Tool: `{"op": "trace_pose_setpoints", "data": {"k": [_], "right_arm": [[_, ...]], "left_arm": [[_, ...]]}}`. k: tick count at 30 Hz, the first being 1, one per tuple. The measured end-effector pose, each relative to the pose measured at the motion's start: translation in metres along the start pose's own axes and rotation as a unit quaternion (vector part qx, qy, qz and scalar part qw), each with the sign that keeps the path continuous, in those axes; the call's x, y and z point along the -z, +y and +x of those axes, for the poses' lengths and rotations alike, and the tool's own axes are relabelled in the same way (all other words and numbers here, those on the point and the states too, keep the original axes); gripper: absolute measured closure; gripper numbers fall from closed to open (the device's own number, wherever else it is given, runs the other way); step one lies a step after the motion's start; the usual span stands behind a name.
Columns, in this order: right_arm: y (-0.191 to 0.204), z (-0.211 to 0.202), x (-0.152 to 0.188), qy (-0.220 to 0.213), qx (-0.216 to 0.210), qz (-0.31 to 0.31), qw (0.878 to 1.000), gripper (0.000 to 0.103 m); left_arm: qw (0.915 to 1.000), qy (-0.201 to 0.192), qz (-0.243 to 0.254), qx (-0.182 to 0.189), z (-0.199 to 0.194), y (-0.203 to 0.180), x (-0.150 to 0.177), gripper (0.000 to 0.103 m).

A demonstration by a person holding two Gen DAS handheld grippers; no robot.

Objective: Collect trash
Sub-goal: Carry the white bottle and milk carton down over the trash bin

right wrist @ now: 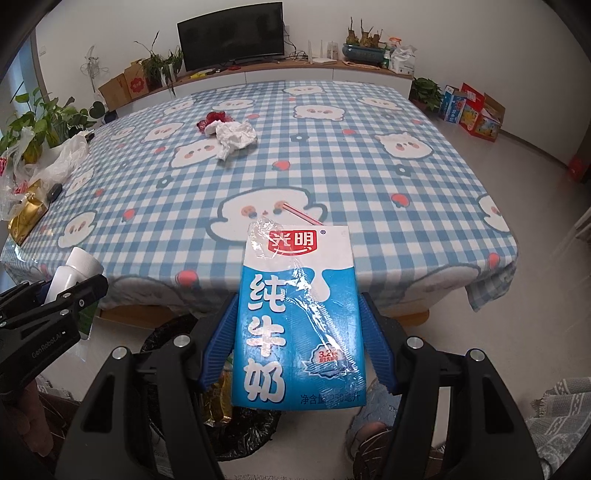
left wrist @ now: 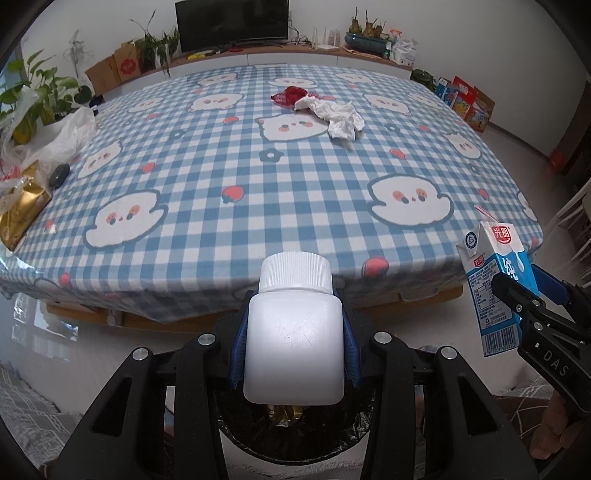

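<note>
- The left gripper point(left wrist: 294, 332) is clamped on a white plastic bottle point(left wrist: 294, 347) with a ribbed screw cap, its blue pads pressed against the bottle's two sides.
- The bottle hangs off the near edge of the table, above a bin lined with a black bag point(left wrist: 295, 439); something gold and crinkled lies inside the bin just under the bottle's base.
- The right gripper point(right wrist: 297, 332) grips a blue-and-white milk carton point(right wrist: 297, 314) by its sides, with a red-and-white straw sticking out of the top and a clear wrapper stuck to its front.
- The carton is also held short of the table, over the floor beside the bin point(right wrist: 236, 435), to the right of the bottle.
- Each gripper shows at the edge of the other's view, so the two are side by side and apart.
- The table point(left wrist: 258, 177) wears a blue checked cloth with white cartoon faces and red strawberries.
- Far across it lies a crumpled white tissue point(left wrist: 338, 116), touching a red crumpled wrapper point(left wrist: 291, 95) just behind it.
- At the left edge sit a gold packet point(left wrist: 22, 206), a small dark round object point(left wrist: 59, 175) and loose plastic bags point(left wrist: 62, 136).
- A dark television point(left wrist: 232, 24) stands on the long shelf by the far wall, with potted plants and cardboard boxes on either side.
</note>
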State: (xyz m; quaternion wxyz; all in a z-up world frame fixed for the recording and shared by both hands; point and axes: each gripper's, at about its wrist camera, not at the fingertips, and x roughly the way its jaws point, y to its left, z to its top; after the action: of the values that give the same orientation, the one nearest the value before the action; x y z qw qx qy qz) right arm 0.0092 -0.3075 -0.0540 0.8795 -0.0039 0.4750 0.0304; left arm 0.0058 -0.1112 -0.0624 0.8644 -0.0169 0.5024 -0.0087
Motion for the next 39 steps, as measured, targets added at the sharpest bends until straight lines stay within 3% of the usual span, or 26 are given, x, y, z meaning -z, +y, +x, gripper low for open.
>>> {"op": "trace_pose_setpoints", "data": {"k": [7, 16, 28, 36, 39], "right_arm": [[-0.007, 0.029, 0.038, 0.033, 0.008, 0.002, 0.999, 0.042], [-0.010, 0.069, 0.065, 0.061, 0.007, 0.007, 0.998, 0.042], [-0.021, 0.115, 0.088, 0.093, 0.026, 0.015, 0.995, 0.042], [-0.021, 0.124, 0.094, 0.107, 0.034, 0.010, 0.994, 0.042], [-0.016, 0.119, 0.092, 0.100, 0.030, 0.005, 0.995, 0.042]], "left_arm": [[0.9994, 0.032, -0.008, 0.010, 0.035, 0.000, 0.043, 0.062], [0.9990, 0.043, -0.012, 0.004, 0.077, -0.001, 0.077, 0.062], [0.9972, 0.075, 0.001, 0.003, 0.129, -0.014, 0.100, 0.062], [0.9971, 0.076, 0.004, 0.009, 0.136, -0.020, 0.105, 0.062], [0.9976, 0.069, -0.001, 0.005, 0.135, -0.015, 0.105, 0.054]]}}
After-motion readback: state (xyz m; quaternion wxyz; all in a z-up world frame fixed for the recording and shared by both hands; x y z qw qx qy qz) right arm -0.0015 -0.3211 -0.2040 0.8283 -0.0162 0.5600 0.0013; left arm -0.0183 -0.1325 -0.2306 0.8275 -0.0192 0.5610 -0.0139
